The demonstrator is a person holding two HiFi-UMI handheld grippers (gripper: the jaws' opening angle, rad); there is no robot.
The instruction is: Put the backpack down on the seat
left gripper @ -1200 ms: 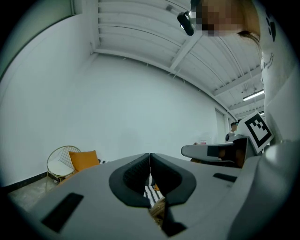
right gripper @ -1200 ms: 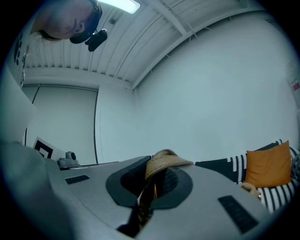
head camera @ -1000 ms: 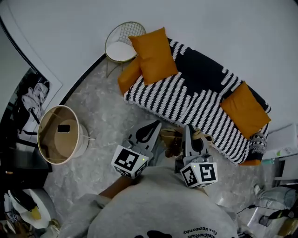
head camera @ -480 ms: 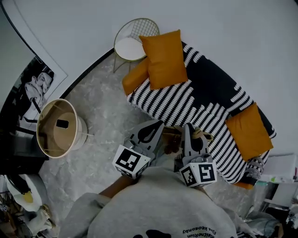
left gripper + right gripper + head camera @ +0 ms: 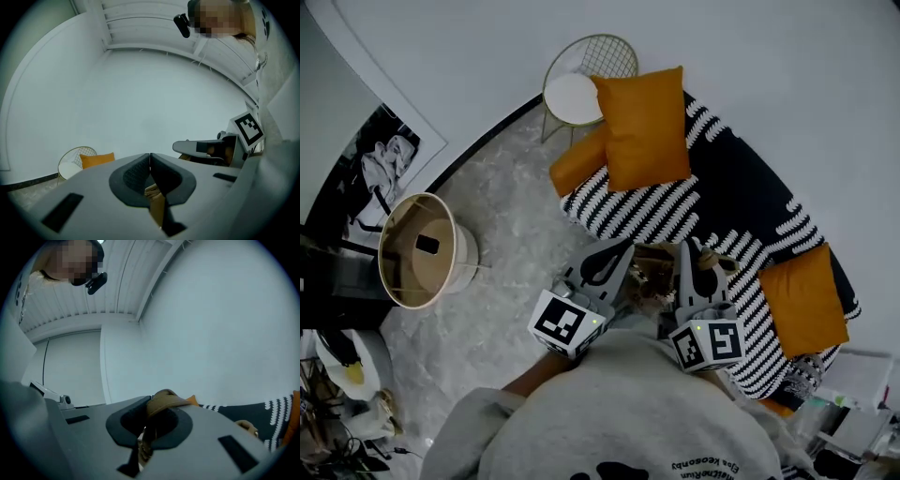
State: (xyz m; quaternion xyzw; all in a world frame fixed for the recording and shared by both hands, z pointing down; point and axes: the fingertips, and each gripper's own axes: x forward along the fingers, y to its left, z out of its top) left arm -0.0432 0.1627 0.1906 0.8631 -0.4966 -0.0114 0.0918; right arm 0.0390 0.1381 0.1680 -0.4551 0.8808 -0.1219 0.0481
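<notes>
A tan backpack (image 5: 652,278) hangs between my two grippers, mostly hidden under them in the head view. My left gripper (image 5: 615,249) is shut, with a tan strap (image 5: 156,197) showing just behind its closed jaws. A tan backpack strap (image 5: 166,399) loops over the jaws of my right gripper (image 5: 685,249), which is shut on it. Both grippers point level at the sofa seat (image 5: 741,183), covered by a black and white striped blanket. Their tips are over its near edge.
Orange cushions lie on the sofa: a large one (image 5: 647,127) at the left end, a smaller one (image 5: 581,161) below it, another (image 5: 802,300) at the right. A round wire side table (image 5: 579,82) stands beyond. A round beige basket (image 5: 422,248) sits on the floor at left.
Both grippers have travelled level toward the sofa with the backpack between them. The sofa's near edge now lies under the gripper tips, and both stay shut.
</notes>
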